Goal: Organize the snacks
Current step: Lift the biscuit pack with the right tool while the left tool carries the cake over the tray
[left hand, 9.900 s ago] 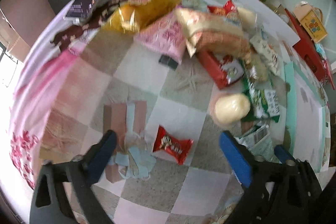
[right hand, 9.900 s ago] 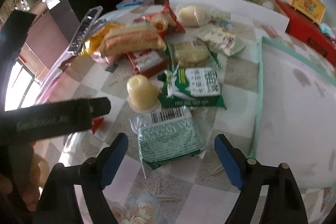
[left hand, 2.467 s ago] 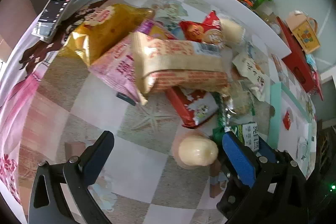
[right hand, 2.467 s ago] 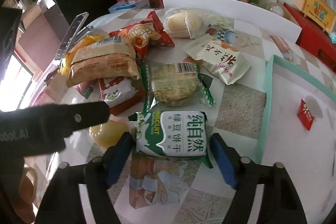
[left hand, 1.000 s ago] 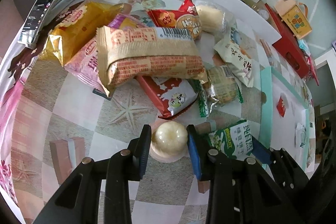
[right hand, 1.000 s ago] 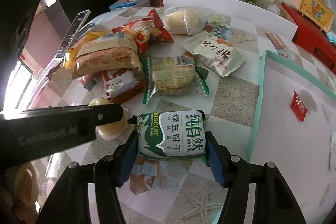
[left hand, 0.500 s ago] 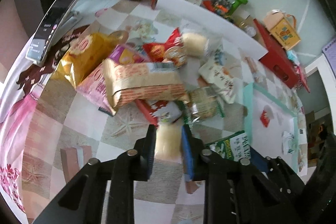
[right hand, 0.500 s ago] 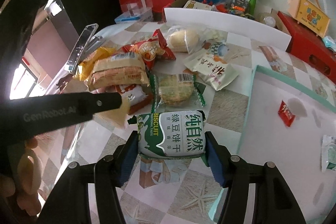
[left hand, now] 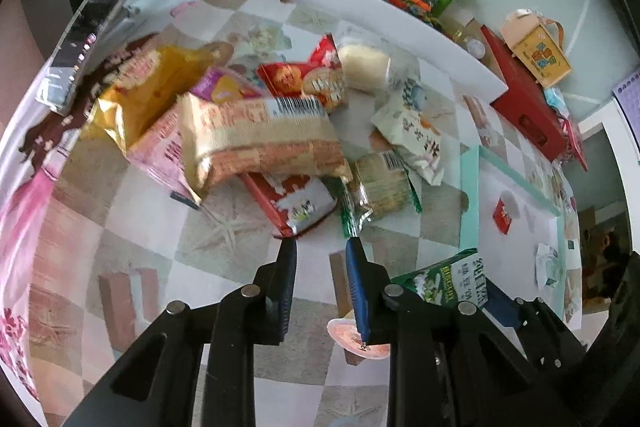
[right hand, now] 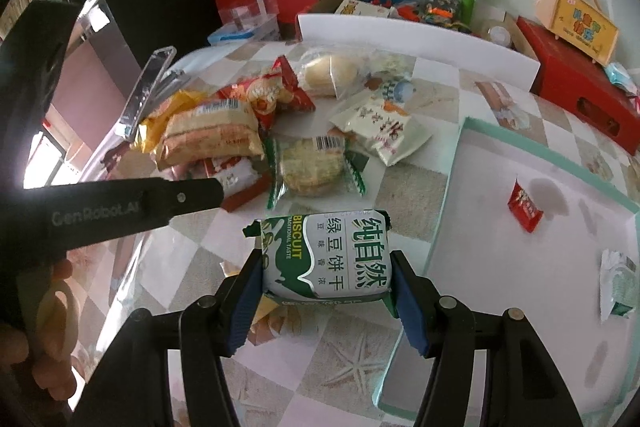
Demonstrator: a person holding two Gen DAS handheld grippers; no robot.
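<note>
Transfer step, I judge: right claw (right hand: pixel 326 267) pinches the green biscuit pack (right hand: pixel 328 239) at lower centre, lifted off the bench (right hand: pixel 408 187). Left claw (left hand: pixel 320 247) is pressed together and empty, with an orange-lidded cup (left hand: pixel 340 337) beside it. Next, the pack needs carrying right over the teal tray (right hand: pixel 451 187) for release.

The left gripper (left hand: pixel 320 247), black plastic with two fingers lined in blue pads (left hand: pixel 359 287), points steeply down, its jaws drawn in to a narrow slot with nothing gripped between the tips. A bare hand (right hand: pixel 34 351) curls round its handle low on the left side of the right wrist view. The right gripper (right hand: pixel 326 257), the same black build, also tilts steeply down, just beside the left one. Its jaws stand partly spread, both pads pressed flat on the short ends of a green-and-white plastic biscuit packet (right hand: pixel 328 255), which is held clear of the surface.
</note>
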